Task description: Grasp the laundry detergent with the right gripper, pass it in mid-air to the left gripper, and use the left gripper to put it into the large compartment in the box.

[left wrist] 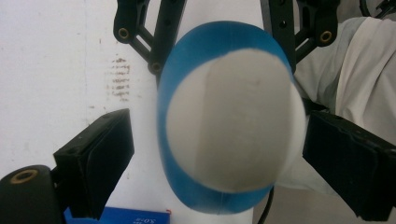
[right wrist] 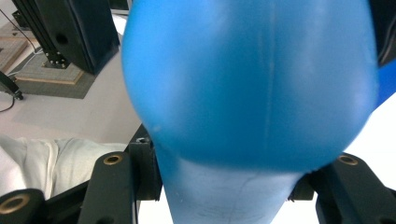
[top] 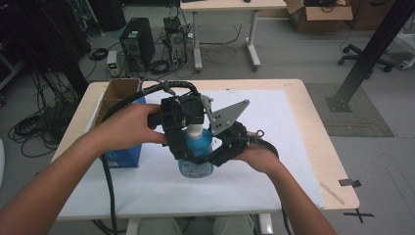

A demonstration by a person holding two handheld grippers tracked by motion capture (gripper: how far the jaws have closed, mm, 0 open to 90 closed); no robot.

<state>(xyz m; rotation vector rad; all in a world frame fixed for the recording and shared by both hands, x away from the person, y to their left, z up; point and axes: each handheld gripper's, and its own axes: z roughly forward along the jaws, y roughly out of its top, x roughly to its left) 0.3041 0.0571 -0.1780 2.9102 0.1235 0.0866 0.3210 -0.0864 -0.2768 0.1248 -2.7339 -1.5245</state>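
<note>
Upright blue bottle gripped from one side, capped from above

Broadly, a light wooden table (top: 313,127) carries a white mat (top: 274,147), and on the mat's near middle stands a blue bottle (top: 195,156) with its long axis vertical and its white cap (top: 195,128) pointing straight up. A blue box (top: 125,154) sits just to the bottle's left, in front of an open cardboard box (top: 117,93) at the table's left edge.

From the right side of the high view, the right gripper (top: 210,154) comes in roughly level, its jaws clamped on the bottle's body; the right gripper view shows the blue body bulging between the two black jaws. The left gripper (top: 188,122) hangs over the bottle and looks down on the cap. Its jaws stand wide on either side of the cap; the left pad (left wrist: 105,158) is clear of it, while whether the right pad (left wrist: 345,163) touches cannot be told.
</note>
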